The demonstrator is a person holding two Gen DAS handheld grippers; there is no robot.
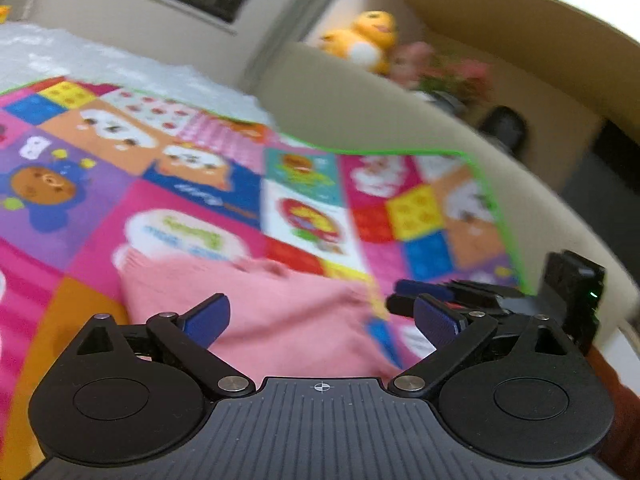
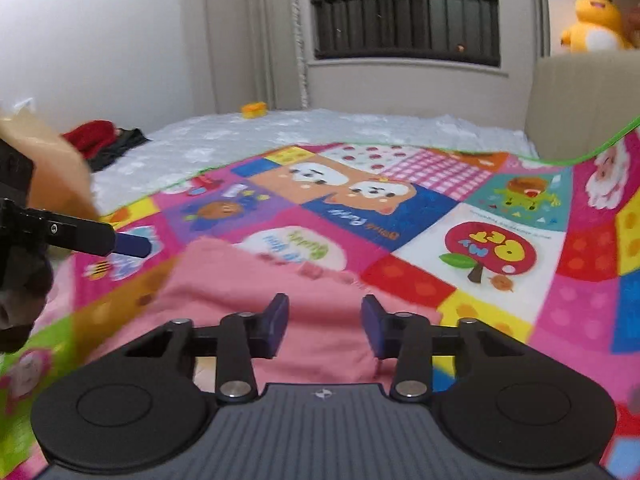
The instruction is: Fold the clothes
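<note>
- Seen lying on a bright patchwork cartoon play mat (image 2: 440, 200) spread over a white quilted bed (image 2: 320, 132): a soft pink knitted garment (image 2: 248, 280), bunched near the mat's near edge, ribbed hem toward the far side.
- Held above the pink cloth: left gripper (image 1: 320, 320), blue-padded jaws spread wide, nothing between them.
- Held just beside it: right gripper (image 2: 325, 326), jaws parted to a moderate gap, likewise gripping nothing; pink cloth visible through the gap, contact not determinable.
- Fold state hard to judge: edges blurred, possibly already doubled over or merely rumpled.
- Risk judged: pinching two layers instead of one, caused by overlapping folds hiding the true edge.
- Risk judged: snagging the mat along with the knit, caused by closing too low on a thin hem.
- Risk judged: uneven fold or dragging, caused by the two grippers gripping at unequal points on stretchy fabric.
- Off to the side: red and dark clothes (image 2: 104, 144) heaped on the bed, well apart.
</note>
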